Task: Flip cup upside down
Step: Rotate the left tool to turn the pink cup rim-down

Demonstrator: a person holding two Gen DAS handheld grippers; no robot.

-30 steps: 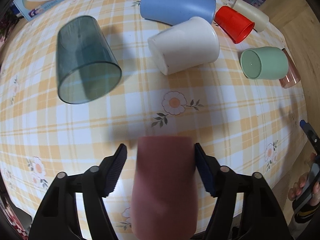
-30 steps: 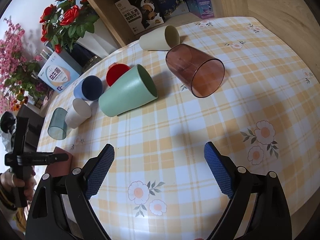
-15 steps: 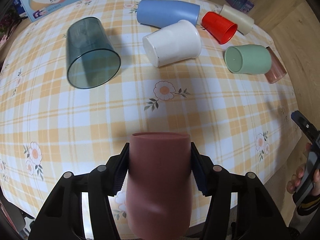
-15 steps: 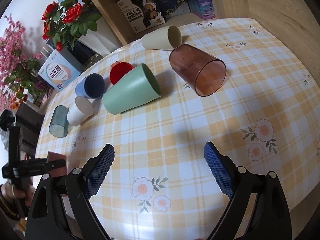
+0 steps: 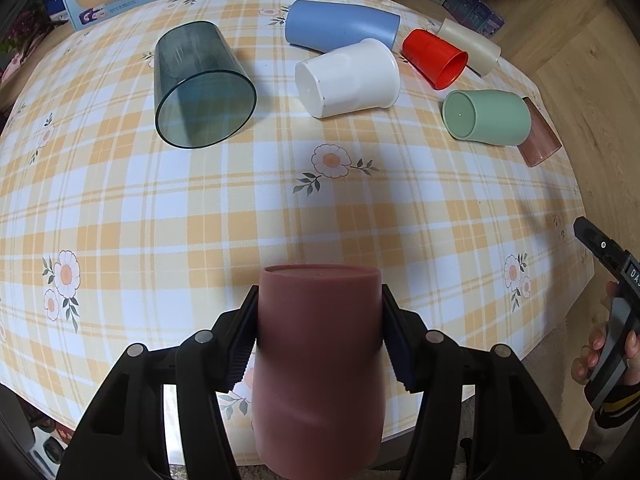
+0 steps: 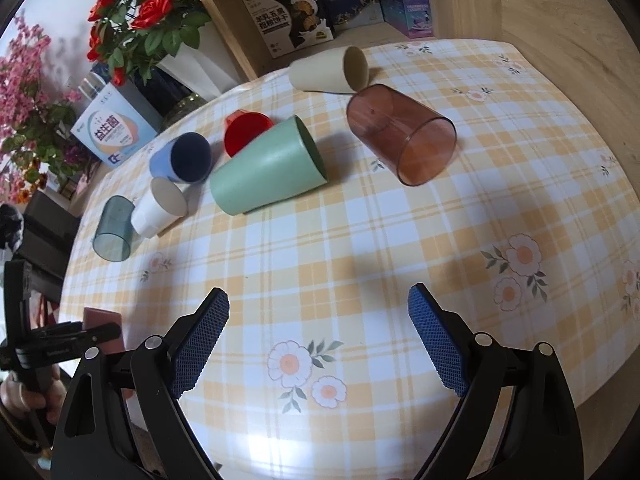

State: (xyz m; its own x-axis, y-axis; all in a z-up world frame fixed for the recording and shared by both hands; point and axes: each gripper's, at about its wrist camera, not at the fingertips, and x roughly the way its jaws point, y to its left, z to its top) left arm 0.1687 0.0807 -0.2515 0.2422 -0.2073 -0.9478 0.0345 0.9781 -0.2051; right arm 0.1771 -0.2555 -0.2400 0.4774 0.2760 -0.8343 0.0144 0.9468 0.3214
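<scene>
My left gripper [image 5: 319, 334] is shut on a dusty-pink cup [image 5: 318, 364], one blue pad on each side. The cup's closed base points away from the camera, and it is held over the near edge of the table [image 5: 280, 216]. In the right wrist view the pink cup [image 6: 103, 324] shows small at the far left with the left gripper on it. My right gripper [image 6: 319, 340] is open and empty, above the checked tablecloth [image 6: 360, 240].
Several cups lie on their sides: smoky blue glass [image 5: 200, 88], blue [image 5: 340, 24], white [image 5: 348, 78], red [image 5: 434, 58], cream [image 5: 470, 46], green [image 5: 486, 118], brown see-through [image 6: 400, 134]. Boxes and flowers [image 6: 140, 12] stand behind the table.
The left gripper's jaws closed from apart onto the pink cup and lifted it back from the table. The right gripper stayed open and drifted slightly.
</scene>
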